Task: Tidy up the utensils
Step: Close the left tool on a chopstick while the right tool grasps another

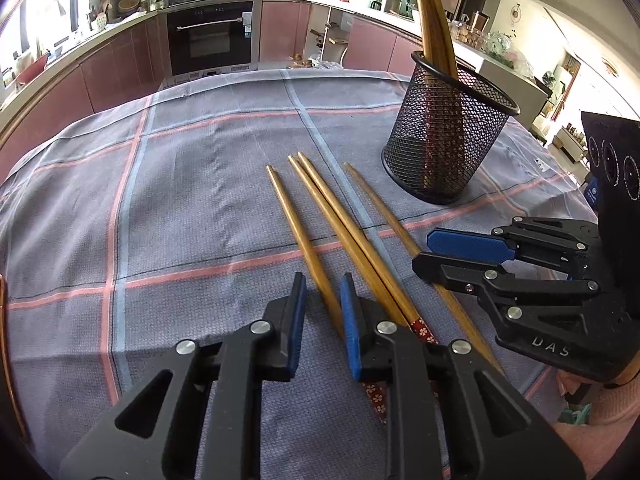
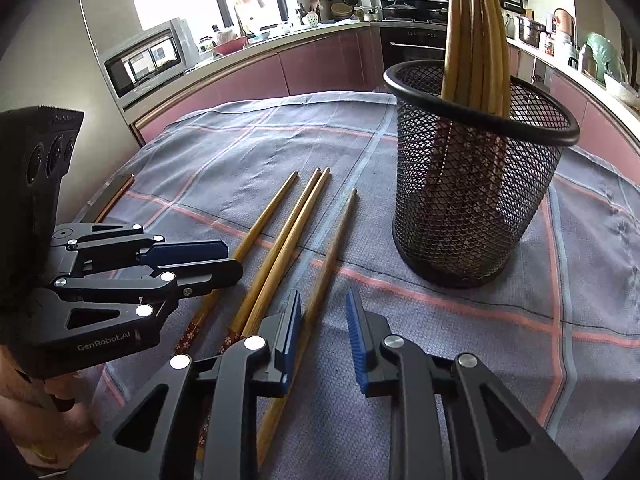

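left tongs [image 1: 322, 278] read genrobot.ai, right tongs [image 2: 325, 293] read das, both narrow astride chopsticks [image 1: 334, 212].

We see golden-brown chopsticks [image 1: 320, 216] with red floral-patterned ends, a black mesh holder [image 1: 444, 132], a grey-blue tablecloth [image 1: 180, 200] checked with pink and pale blue stripes, and black grippers with blue pads [image 1: 350, 320].
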The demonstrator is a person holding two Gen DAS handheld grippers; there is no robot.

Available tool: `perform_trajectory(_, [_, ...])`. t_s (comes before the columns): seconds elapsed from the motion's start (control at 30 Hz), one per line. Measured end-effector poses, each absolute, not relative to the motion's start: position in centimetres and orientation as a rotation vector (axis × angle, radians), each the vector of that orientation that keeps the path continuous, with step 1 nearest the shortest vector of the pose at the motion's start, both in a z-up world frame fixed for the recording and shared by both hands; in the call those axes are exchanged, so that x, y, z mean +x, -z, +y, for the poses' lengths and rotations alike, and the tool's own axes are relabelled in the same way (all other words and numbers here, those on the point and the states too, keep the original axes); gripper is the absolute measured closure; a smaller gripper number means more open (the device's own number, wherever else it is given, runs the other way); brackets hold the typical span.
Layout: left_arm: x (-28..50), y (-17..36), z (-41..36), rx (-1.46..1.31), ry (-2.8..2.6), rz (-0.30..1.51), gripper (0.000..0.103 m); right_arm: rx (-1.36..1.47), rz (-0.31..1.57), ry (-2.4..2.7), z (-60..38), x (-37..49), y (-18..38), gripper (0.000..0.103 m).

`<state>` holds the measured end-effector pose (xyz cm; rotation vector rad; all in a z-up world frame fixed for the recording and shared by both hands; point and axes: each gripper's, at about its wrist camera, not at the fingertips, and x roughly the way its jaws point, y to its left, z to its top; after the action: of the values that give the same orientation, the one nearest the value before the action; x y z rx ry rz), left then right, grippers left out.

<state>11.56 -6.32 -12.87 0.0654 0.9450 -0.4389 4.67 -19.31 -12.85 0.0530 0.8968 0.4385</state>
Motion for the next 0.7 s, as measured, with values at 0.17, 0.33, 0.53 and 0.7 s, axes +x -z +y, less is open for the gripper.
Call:
perform_trajectory(0.17, [11.4, 12.9, -5.8, 0.025, 0.421, 0.946, 0.092, 0.137, 0.904, -0.452, -20.2, 4.5, 13.0, 0.094])
perform_trajectory(0.33, [11.1, 12.8, -5.3, 0.004, 0.414, 0.943, 0.095, 0.160, 0.903, -0.455, -20.7, 4.3, 13.0, 0.095])
perform_trajectory(0.53, [10.5, 12.2, -4.7, -0.019, 0.418, 0.929, 0.095, 0.169, 0.896, -0.461, -20.9, 4.2, 12.8, 0.096])
perform_trajectory(0.7, [9.9, 11.5, -4.8, -0.021, 0.453, 0.912, 0.096, 0.178, 0.876, -0.490, -20.8, 3.9, 12.2, 0.096])
